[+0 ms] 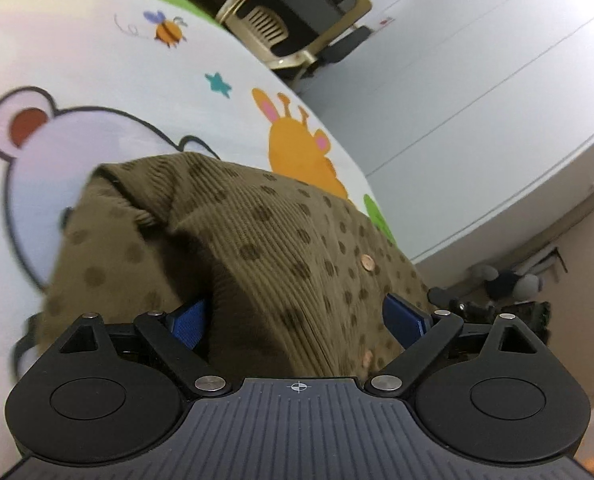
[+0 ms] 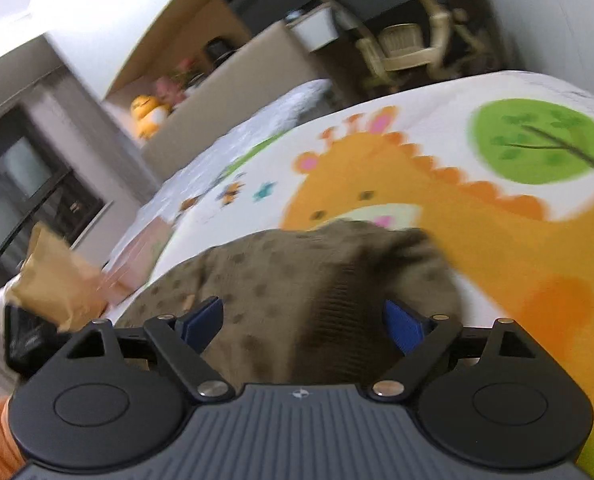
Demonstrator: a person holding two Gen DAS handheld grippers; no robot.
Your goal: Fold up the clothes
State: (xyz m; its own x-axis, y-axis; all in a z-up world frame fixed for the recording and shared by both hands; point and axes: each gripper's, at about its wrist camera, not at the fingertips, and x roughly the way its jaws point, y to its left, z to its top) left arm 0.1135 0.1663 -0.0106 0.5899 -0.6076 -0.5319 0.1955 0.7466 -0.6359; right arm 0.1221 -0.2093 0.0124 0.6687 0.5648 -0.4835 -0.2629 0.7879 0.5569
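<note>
1. Olive polka-dot corduroy garment (image 1: 257,248) lies bunched on the cartoon-print bed sheet (image 1: 97,52), right in front of both grippers.
2. Left gripper (image 1: 297,320): blue fingers (image 1: 407,320) spread wide, cloth heaped between them and draped over the gap. Can't tell if anything's actually pinched.
3. Right gripper (image 2: 301,320): same story, fingers wide apart w/ the garment (image 2: 289,280) mounded in between; grip can't be confirmed.
4. Long axis: too crumpled to call. In left view the bulk runs away from the camera toward the bear print (image 1: 57,152).
5. Left view only: 2 small round buttons (image 1: 367,262), crisp rib lines, a folded-over ribbed edge upper left.
6. Right view only: blurred, but the garment's far edge reaches the giraffe print (image 2: 377,200), w/ the green tree print (image 2: 537,140) beyond and a brown paper bag (image 2: 53,276) off left.
</note>
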